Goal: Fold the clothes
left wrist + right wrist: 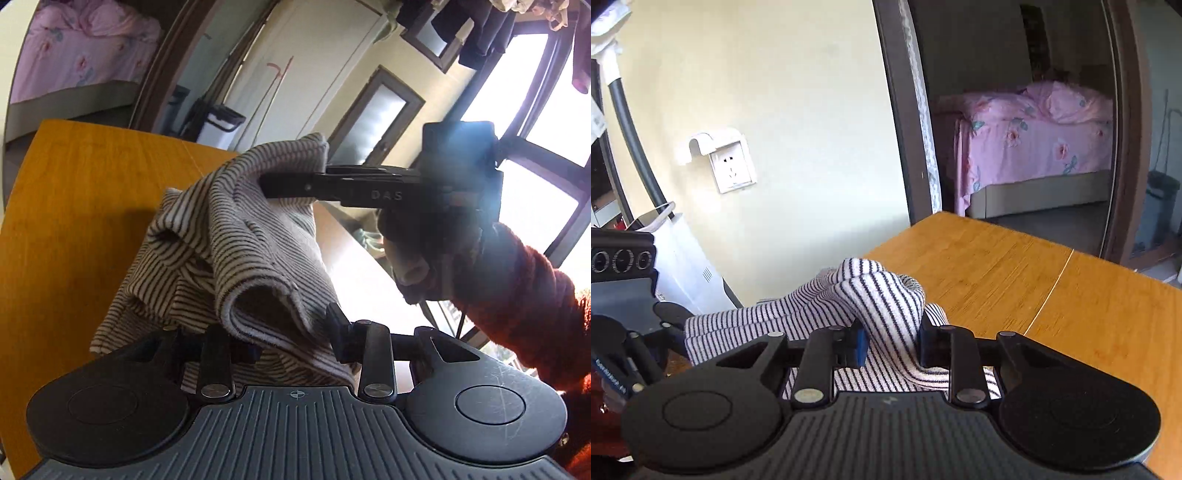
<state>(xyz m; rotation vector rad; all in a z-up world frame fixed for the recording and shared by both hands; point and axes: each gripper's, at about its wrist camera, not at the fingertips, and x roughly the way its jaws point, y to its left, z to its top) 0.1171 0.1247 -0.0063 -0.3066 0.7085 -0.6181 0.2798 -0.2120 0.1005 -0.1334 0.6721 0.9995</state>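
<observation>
A white garment with thin dark stripes (229, 251) is held up over the wooden table (74, 206), bunched and draped. My left gripper (284, 332) is shut on a thick fold of it close to the camera. My right gripper (890, 343) is shut on another bunch of the striped garment (871, 299). In the left wrist view the right gripper (280, 184) comes in from the right, its black fingers pinching the cloth's upper edge. The left gripper's body (624, 291) shows at the left edge of the right wrist view.
The table (1052, 295) has a seam line across it and its far edge faces a doorway to a room with a pink bed (1034, 136). A white appliance (683, 266) stands by the wall. Bright windows (535, 147) lie beyond the right hand.
</observation>
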